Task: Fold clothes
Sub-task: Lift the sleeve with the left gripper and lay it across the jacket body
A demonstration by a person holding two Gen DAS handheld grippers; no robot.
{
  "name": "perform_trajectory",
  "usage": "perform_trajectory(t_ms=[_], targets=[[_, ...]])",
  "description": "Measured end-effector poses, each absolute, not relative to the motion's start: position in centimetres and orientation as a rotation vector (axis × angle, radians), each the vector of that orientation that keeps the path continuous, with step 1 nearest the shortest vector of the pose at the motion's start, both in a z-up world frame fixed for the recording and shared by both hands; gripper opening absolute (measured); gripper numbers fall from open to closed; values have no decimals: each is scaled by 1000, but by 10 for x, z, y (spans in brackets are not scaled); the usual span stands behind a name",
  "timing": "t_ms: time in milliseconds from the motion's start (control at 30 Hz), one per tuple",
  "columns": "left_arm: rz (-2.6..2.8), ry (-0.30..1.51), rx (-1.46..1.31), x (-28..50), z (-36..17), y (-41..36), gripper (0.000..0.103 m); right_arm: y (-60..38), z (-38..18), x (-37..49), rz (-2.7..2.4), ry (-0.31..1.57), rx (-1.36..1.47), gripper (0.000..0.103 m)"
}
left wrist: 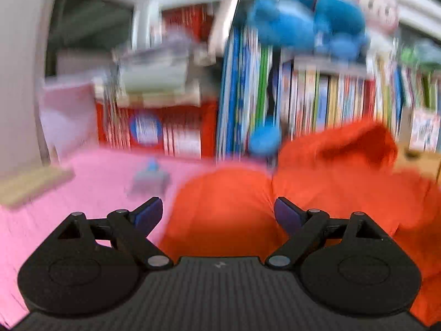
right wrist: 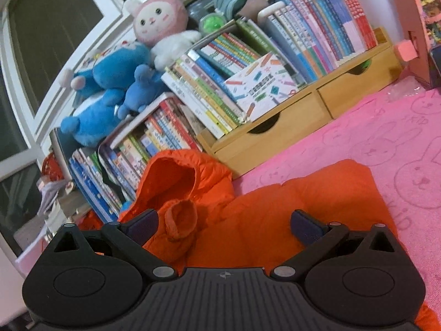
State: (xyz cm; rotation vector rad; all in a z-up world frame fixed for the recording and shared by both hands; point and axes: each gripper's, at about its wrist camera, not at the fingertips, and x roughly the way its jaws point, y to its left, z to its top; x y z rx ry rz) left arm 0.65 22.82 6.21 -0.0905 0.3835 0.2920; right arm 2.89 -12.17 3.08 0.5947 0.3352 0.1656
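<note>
Orange jacket [right wrist: 275, 220] lies w/ hood toward books [right wrist: 220, 82]; both tongs released.

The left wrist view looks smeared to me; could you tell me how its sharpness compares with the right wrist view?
Left wrist view: heavy motion blur streaks the books and blue plush, though the tongs stay crisp. Right wrist view: sharp, book spines and orange jacket clear, with fisheye bending of the window frame.

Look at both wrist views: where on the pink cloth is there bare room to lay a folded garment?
The pink cloth lies bare right of the orange jacket, below the wooden drawers. The left wrist view, blurred, shows another bare stretch left of the jacket, with one small grey-blue object on it. Crowded: books and the jacket's hood at the back.
</note>
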Motion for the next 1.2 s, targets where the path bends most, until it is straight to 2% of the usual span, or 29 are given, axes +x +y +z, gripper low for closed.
perform_trajectory(t_ms=[233,367,400,433,467,500,600,767,900,967,1033,1067,1100,1167,1200], targets=[[241,451,-251,13,49,249,89,-94,48,37,244,371,514,103],[214,468,-339,12,44,261,89,-59,59,77,311,550,493,103],[212,467,-350,13,43,263,89,-50,60,90,301,604,492,99],[209,459,-359,12,43,264,89,-45,60,98,296,633,504,71],[205,447,-367,9,43,265,89,-45,65,95,283,628,496,28],[202,433,-373,7,44,265,89,-45,70,91,271,621,487,19],[196,371,-381,-3,50,264,89,-44,86,80,233,601,459,17],[232,276,-292,-14,68,250,89,-52,106,24,36,399,112,17],[276,335,-208,2,64,242,89,-60,86,12,-29,451,-24,20],[282,381,-168,10,60,241,89,-61,65,19,-37,545,-92,28],[283,379,-127,11,63,240,89,-58,60,13,-39,542,-159,35],[291,353,-102,7,68,240,89,-57,58,10,-41,540,-192,42],[297,325,-83,5,74,239,89,-56,64,3,-53,506,-207,47],[284,296,-67,7,86,235,89,-56,80,-13,-57,391,-210,67],[274,292,-60,10,90,232,89,-52,90,-16,-45,331,-207,71]])
